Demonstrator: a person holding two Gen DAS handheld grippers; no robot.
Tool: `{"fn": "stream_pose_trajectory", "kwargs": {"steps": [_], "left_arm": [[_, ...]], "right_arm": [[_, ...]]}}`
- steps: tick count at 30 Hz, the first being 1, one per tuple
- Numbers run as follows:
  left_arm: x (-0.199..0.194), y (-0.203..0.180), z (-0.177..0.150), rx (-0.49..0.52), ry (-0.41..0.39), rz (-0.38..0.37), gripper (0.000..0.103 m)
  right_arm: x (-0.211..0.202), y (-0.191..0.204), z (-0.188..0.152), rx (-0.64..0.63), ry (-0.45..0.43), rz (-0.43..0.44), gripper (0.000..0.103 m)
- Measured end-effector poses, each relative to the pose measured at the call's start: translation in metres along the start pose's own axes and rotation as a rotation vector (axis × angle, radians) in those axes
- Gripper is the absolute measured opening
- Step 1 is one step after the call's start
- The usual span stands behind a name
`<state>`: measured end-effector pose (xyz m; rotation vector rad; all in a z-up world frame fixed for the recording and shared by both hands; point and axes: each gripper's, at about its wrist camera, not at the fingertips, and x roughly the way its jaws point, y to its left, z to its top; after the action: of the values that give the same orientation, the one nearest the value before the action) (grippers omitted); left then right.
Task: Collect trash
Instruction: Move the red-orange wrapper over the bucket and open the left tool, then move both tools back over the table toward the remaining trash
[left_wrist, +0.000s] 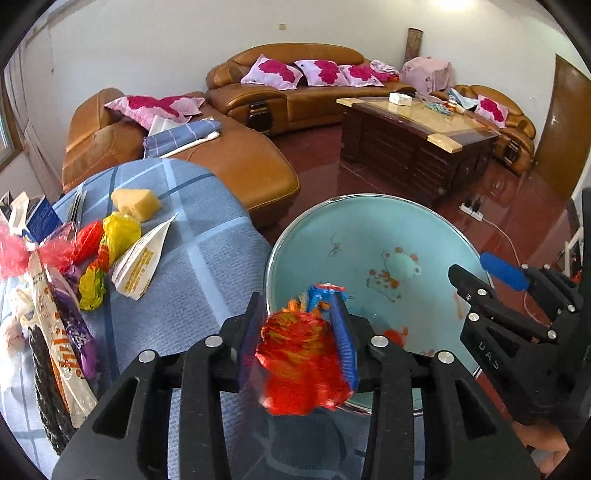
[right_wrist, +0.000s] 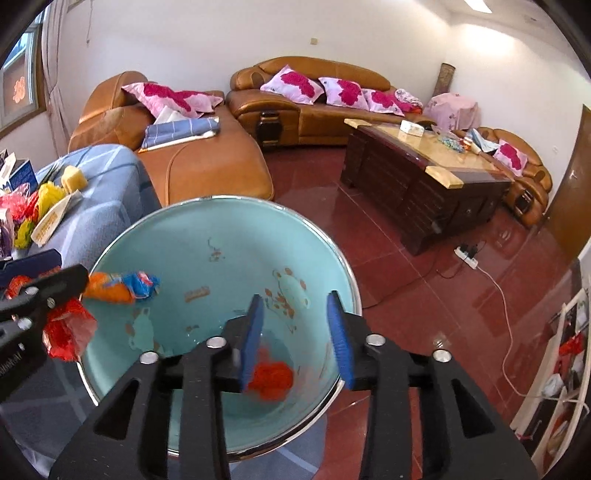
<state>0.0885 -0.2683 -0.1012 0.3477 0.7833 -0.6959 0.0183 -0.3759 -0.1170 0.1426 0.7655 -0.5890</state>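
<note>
Caught both over the teal basin.
Spotted left gripper part open, red wrapper blurred between its pads; right gripper part open, empty, orange wad in basin beneath.

red wrapper | crumpled | on basin floor
</note>
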Motion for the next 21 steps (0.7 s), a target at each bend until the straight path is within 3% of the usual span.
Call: {"fn": "stream_pose_trajectory", "kwargs": {"steps": [2, 7, 10, 15, 21], "left_arm": [[-0.004, 0.001, -0.001, -0.001, -0.017, 0.012, 0.055], [-0.024, 0.009, 0.002, -0.007, -0.071, 0.074, 0.072], [-0.033, 0.022, 0.001, -0.049, -0.085, 0.127, 0.082], [-0.047, 0.044, -0.007, -0.095, -0.081, 0.199, 0.084], [-0.057, 0.057, -0.016, -0.122, -0.077, 0.237, 0.088]], "right_arm": [[-0.003, -0.002, 0.000, 0.008, -0.011, -0.002, 0.045], [-0.011, -0.004, 0.001, 0.030, -0.048, 0.017, 0.054], [-0.019, -0.003, 0.003, 0.030, -0.081, 0.028, 0.065], [-0.035, 0.002, 0.007, 0.038, -0.133, 0.049, 0.084], [-0.041, 0.012, 0.011, 0.026, -0.119, 0.042, 0.087]]}}
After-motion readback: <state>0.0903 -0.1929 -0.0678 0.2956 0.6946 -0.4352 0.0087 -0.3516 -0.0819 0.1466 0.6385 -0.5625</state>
